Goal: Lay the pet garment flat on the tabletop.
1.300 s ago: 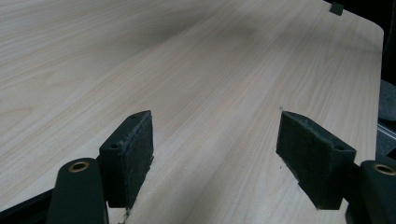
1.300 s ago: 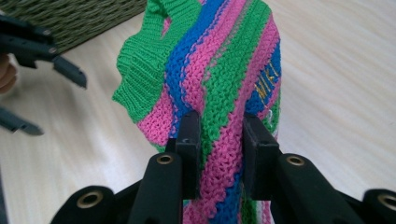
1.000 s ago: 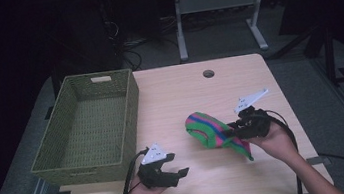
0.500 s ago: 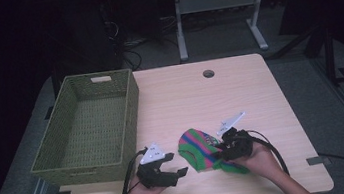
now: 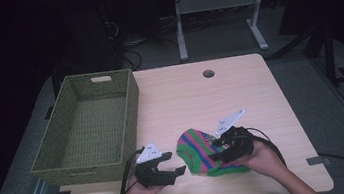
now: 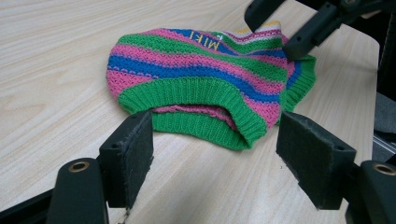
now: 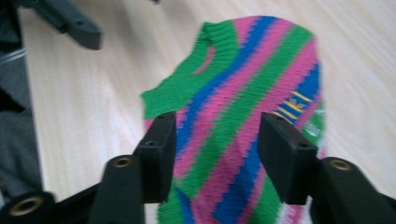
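Observation:
A knit hat [image 5: 198, 150] striped in green, pink and blue lies flat on the wooden table [image 5: 241, 98] near its front edge. My right gripper [image 5: 216, 150] hovers over the hat's right part. Its jaws have just been opening and stand apart above the knit [image 7: 247, 84], pinching nothing. My left gripper [image 5: 179, 169] rests open just left of the hat, its jaws aimed at the green ribbed brim [image 6: 205, 88]. In the left gripper view, the right gripper's fingers [image 6: 299, 35] touch down at the hat's far end.
A green woven basket [image 5: 130, 107] with nothing in it stands at the left of the table, close behind my left hand. A round cable hole [image 5: 208, 73] sits near the far edge. Bare tabletop stretches behind and to the right of the hat.
My right gripper brought the hat leftward and down from the right side, laid it on the table and let it go. The left gripper stayed put.

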Action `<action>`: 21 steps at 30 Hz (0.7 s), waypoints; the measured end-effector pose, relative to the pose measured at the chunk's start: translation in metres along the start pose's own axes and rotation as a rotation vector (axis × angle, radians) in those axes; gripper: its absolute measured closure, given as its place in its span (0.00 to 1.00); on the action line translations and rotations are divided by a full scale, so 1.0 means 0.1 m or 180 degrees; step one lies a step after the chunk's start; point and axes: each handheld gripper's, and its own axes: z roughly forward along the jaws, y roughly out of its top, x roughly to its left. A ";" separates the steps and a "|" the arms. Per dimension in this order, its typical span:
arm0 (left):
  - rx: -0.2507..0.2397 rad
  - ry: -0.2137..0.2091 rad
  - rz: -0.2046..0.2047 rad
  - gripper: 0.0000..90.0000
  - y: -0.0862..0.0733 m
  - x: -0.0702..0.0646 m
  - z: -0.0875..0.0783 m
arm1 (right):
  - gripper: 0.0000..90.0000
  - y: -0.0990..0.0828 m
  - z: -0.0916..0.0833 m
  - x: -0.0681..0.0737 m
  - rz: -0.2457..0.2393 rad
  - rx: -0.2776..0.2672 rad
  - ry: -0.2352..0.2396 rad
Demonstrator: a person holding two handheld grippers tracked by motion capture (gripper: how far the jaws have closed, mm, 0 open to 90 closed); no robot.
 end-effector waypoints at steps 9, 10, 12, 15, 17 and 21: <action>-0.0001 0.0003 -0.0027 0.30 0.00 -0.01 -0.01 | 0.65 0.08 0.28 0.24 -0.0474 0.0227 0.0123; -0.0006 0.0008 -0.0023 0.30 0.00 0.00 -0.01 | 0.65 0.10 0.34 0.27 -0.0523 0.0266 0.0148; -0.0008 0.0007 -0.0029 0.30 0.00 0.00 -0.01 | 0.65 0.11 0.39 0.28 -0.0523 0.0297 0.0150; -0.0002 0.0006 -0.0018 0.30 0.00 0.00 -0.01 | 0.66 0.12 0.46 0.26 -0.0537 0.0357 0.0147; 0.0002 0.0008 -0.0010 0.30 0.00 0.00 -0.01 | 0.67 0.11 0.50 0.25 -0.0513 0.0379 0.0150; 0.0009 0.0006 -0.0014 0.30 0.00 -0.01 0.00 | 0.74 0.10 0.54 0.29 -0.0586 0.0348 0.0027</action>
